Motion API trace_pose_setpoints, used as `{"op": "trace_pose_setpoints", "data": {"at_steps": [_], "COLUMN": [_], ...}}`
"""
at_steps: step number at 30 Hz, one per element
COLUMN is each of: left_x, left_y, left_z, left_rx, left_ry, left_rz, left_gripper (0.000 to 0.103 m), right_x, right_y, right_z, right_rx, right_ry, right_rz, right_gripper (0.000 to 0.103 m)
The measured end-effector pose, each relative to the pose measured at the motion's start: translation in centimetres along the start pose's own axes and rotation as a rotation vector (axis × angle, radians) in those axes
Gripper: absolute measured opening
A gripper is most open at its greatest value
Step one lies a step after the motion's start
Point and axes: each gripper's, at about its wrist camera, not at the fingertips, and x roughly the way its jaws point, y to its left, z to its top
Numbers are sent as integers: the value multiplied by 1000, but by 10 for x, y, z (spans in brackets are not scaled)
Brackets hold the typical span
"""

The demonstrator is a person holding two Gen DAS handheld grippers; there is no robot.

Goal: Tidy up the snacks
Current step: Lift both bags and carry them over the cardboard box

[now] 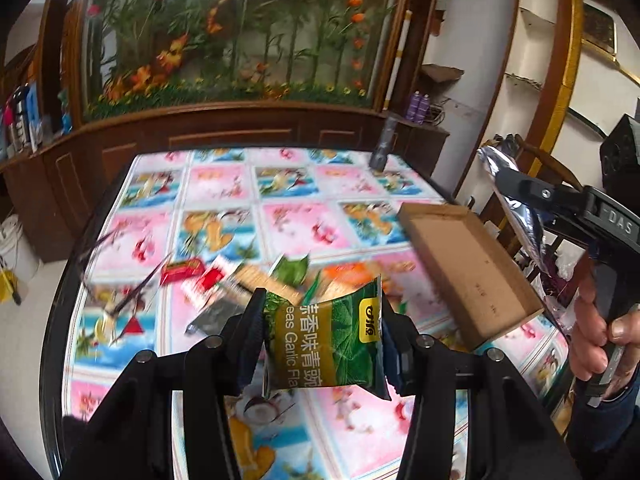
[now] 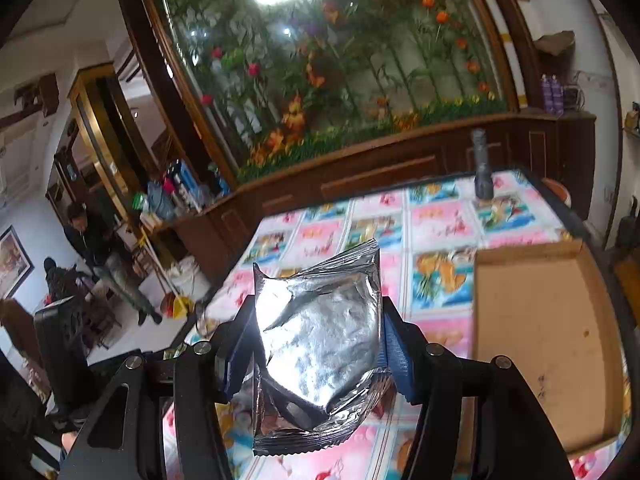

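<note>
The left hand-held gripper [image 1: 324, 344] pinches a green snack packet [image 1: 328, 340] between its fingers; the right hand-held gripper [image 2: 318, 340], gripped by the person's right hand [image 1: 600, 344], clamps a silver foil packet [image 2: 320, 344].

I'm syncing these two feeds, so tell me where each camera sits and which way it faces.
Left wrist: on the left gripper, facing across the table; its fingers hold a green packet; right gripper and hand show.
Right wrist: on the right gripper, facing the same way; its fingers hold a silver packet.
Both share the table, cardboard box and flower display.
</note>
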Motion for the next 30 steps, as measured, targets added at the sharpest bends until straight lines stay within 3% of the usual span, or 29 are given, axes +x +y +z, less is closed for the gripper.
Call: {"op": "trace_pose_setpoints", "data": {"at_steps": [7, 14, 18, 23, 26, 30], "left_x": [22, 68, 112, 185, 232, 277], "left_y": [-40, -94, -136, -190, -214, -229], "left_z": [21, 46, 59, 68, 71, 60], "left_rx": [40, 92, 116, 148, 132, 129], "left_ry": [10, 53, 85, 153, 198, 259], "left_rz": [-55, -119, -167, -196, -219, -193], "left_gripper": [49, 49, 49, 49, 49, 49], "right_x": [1, 4, 8, 30, 40, 43], "right_y": [-36, -127, -178, -253, -275, -283], "right_z": [11, 29, 36, 19, 10, 8], "right_rx": [75, 258, 286, 438, 485, 476], "right_ry": [-29, -89, -112, -28, 14, 35], "right_rz": [-33, -106, -215, -197, -238, -285], "right_gripper": [63, 63, 62, 62, 62, 62]}}
